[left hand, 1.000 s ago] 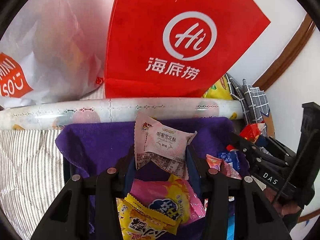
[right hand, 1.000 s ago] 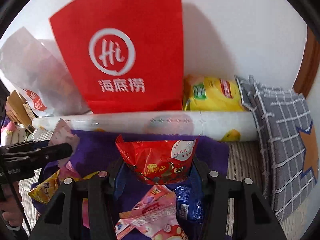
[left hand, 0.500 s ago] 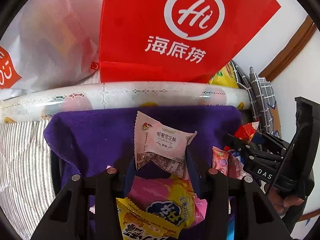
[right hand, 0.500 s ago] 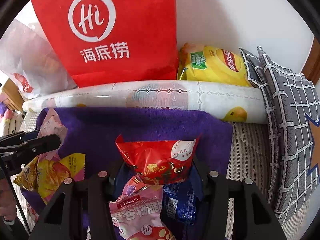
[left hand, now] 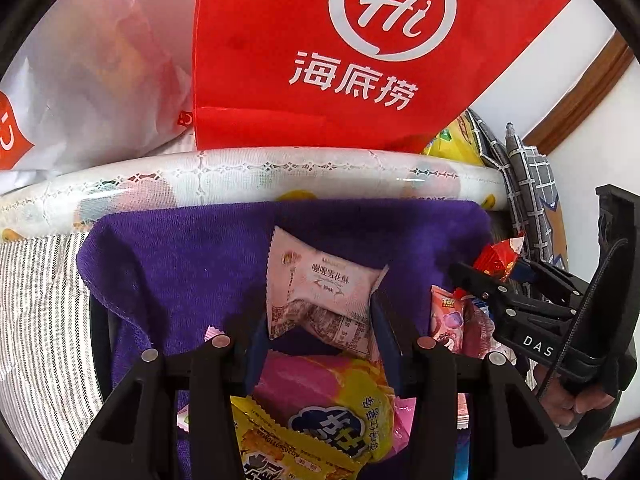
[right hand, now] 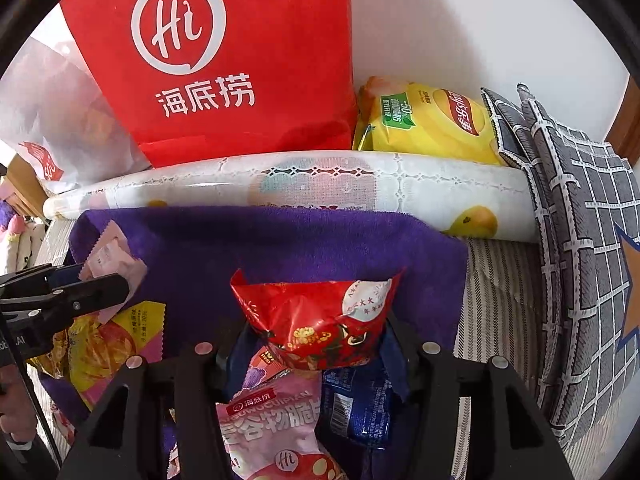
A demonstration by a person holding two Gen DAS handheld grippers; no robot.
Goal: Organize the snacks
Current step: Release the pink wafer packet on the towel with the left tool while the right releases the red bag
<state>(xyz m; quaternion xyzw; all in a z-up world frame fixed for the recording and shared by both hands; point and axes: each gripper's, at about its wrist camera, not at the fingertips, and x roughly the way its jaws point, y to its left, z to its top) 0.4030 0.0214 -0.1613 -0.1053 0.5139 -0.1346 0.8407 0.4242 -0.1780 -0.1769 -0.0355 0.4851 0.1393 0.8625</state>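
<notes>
- Snacks lie heaped on a purple towel (left hand: 180, 264), which is spread before a rolled patterned sheet (left hand: 280, 172) and a red bag (left hand: 320, 60).
- The left gripper (left hand: 320, 316) pinches a pale pink snack packet (left hand: 316, 284) above the towel.
- The right gripper (right hand: 316, 332) has a red snack packet (right hand: 316, 320) between its pads; its jaws are opening.
- A yellow crisp bag (right hand: 428, 120) leans behind the roll.

A striped sheet (right hand: 494, 300) covered the bed. On it lay a purple towel (right hand: 280, 248) at centre, a patterned roll (right hand: 320, 184) at twelve o'clock, and a checked cushion (right hand: 580, 240) at three o'clock.
</notes>
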